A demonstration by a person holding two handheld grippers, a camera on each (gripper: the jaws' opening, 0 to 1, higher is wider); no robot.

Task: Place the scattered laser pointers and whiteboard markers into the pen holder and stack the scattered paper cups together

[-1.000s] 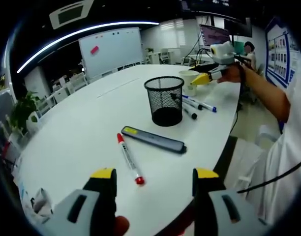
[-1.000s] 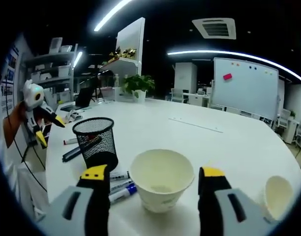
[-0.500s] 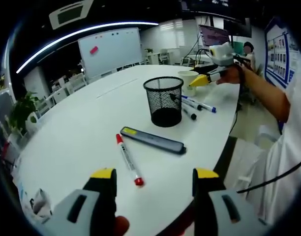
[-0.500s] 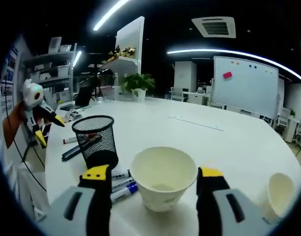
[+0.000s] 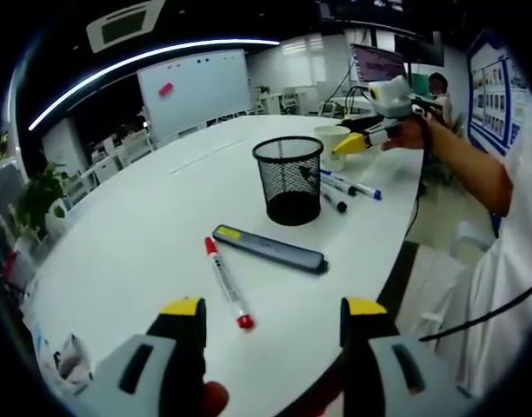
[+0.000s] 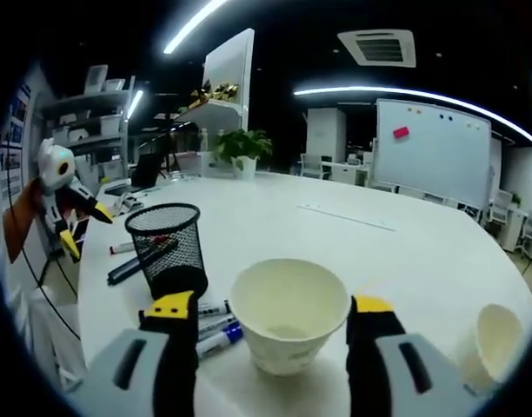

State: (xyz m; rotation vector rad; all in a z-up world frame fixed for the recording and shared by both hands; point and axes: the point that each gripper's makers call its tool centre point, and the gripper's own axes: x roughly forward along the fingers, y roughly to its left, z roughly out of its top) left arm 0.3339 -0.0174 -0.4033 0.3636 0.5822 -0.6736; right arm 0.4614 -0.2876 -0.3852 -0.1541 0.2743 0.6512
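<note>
Since one second earlier, the right gripper has closed in around the near paper cup, jaws wide, not yet gripping. Next: squeeze, then carry it to the second cup. Left gripper hangs wide above the red marker.

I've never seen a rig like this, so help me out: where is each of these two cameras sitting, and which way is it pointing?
Left gripper view: rides the left gripper, looking across the white table at a red marker, laser pointer and mesh pen holder; a person's arm holds the right gripper beyond.
Right gripper view: rides the right gripper, open jaws flanking a paper cup; left gripper at left.
Shared: the pen holder, table, blue-capped markers.
</note>
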